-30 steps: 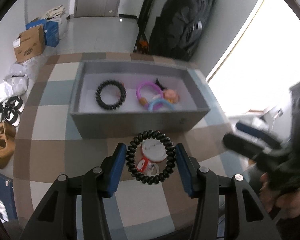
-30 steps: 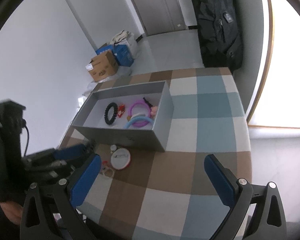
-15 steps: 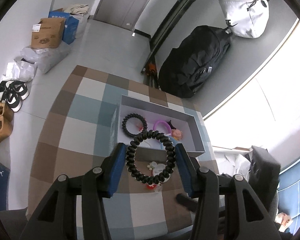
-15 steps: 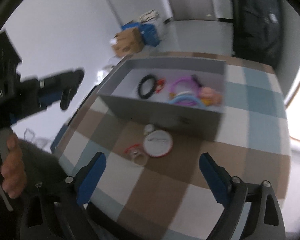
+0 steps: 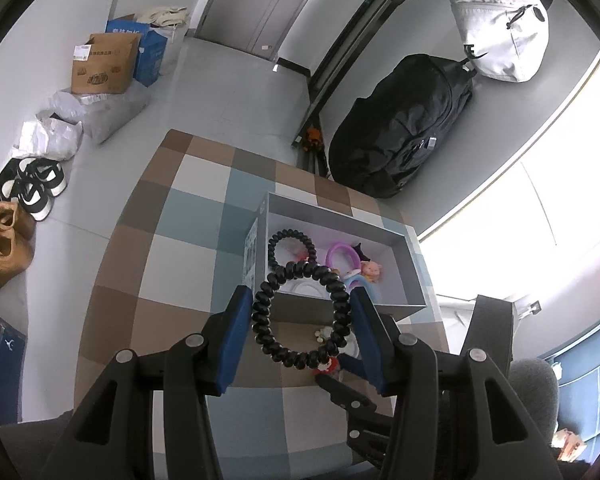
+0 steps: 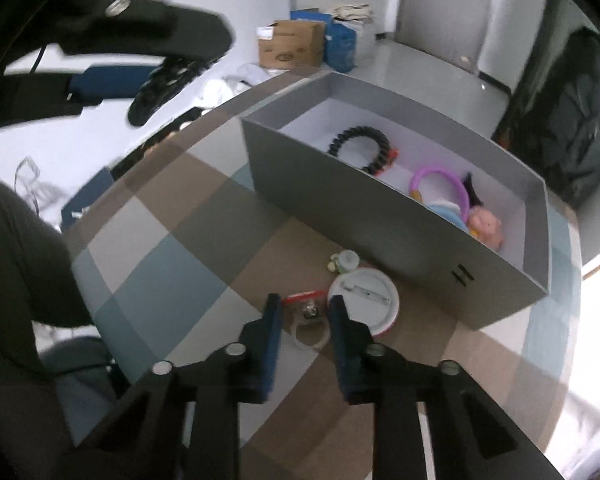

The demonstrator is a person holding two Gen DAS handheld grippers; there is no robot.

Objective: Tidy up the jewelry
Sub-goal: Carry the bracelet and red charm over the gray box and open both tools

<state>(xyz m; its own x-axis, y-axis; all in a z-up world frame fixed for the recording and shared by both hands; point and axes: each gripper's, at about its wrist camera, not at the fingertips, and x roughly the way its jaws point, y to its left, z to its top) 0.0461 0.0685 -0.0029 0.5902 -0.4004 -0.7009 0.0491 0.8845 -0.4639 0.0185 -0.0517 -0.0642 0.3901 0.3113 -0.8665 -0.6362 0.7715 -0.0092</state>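
High above the table's near edge, our left gripper (image 5: pixel 300 322) grasps the black bracelet (image 5: pixel 299 316); we should release it only over the box (image 5: pixel 414 276), while our right gripper (image 6: pixel 303 318), jaws slightly parted, straddles a ring (image 6: pixel 310 326).

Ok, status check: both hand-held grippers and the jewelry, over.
Left hand-held gripper shut on black coil bracelet, raised above grey box. Right hand-held gripper open, low over clear ring beside white round badge. Nothing blocking.
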